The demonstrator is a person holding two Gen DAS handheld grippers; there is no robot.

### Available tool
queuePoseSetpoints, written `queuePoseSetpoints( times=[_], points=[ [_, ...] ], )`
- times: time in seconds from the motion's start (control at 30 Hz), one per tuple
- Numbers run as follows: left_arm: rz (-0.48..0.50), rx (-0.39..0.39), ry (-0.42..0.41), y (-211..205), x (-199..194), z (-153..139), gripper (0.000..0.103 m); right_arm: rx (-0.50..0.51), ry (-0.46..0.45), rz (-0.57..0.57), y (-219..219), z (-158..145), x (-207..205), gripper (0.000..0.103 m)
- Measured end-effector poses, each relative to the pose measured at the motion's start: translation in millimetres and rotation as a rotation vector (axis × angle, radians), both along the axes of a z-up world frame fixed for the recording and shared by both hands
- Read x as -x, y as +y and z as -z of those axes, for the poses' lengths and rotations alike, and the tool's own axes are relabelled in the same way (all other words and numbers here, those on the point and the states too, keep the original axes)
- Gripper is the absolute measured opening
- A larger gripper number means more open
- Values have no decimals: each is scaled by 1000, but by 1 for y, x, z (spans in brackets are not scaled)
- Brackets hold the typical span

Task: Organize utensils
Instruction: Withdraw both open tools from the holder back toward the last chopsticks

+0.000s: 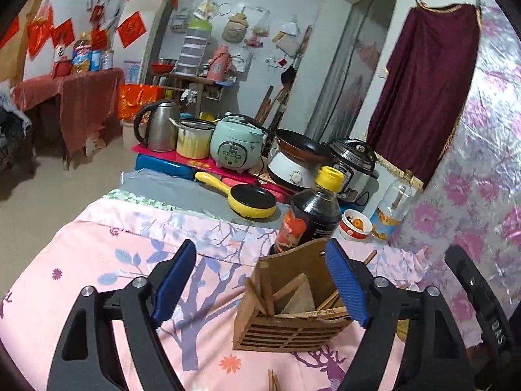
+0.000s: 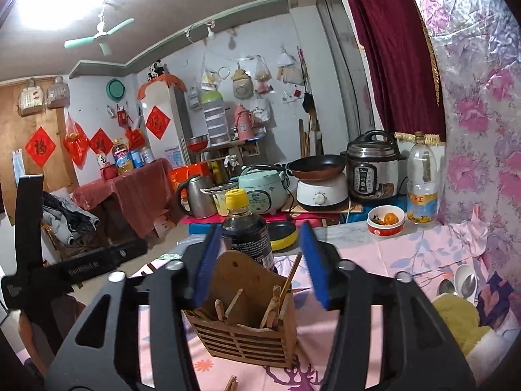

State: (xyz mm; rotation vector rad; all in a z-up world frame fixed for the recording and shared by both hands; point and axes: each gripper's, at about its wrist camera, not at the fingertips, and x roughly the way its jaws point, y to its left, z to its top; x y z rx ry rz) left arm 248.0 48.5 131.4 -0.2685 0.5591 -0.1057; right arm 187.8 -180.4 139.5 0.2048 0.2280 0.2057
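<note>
Jaws of both grippers spread around wooden utensil holder (image 2: 242,322), dark sauce bottle (image 2: 244,228) just behind.

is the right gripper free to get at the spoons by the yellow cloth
Probably yes: the right gripper is open and empty, and the spoons lie uncovered on the tablecloth off to its right, beside the yellow cloth.

The character 福 is seen on a red diamond paper (image 2: 40,146) pasted on the wooden door. A similar character, perhaps also 福, is shown on the red diamond (image 2: 157,122) on the fridge. Bottle labels are too blurred to be read.
</note>
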Motion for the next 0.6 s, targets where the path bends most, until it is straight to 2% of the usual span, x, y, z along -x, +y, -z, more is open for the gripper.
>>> queuePoseSetpoints(
  times=[0.13,0.3,0.4,0.5,0.6],
  points=[
    [-44,-62,5,6,8,-1,86,-7,-38,28,-3,-4,11,83],
    [-74,-99,7,10,15,-2,92,-47,-53,45,-12,-9,20,94],
    [-88,-129,4,9,20,-3,94,-66,-37,41,-14,-8,22,96],
    [-117,-173,-1,7,27,-4,97,-51,-15,53,-14,-5,24,96],
    [-133,-182,5,8,32,-5,97,-24,3,70,-13,-2,27,97]
  ],
)
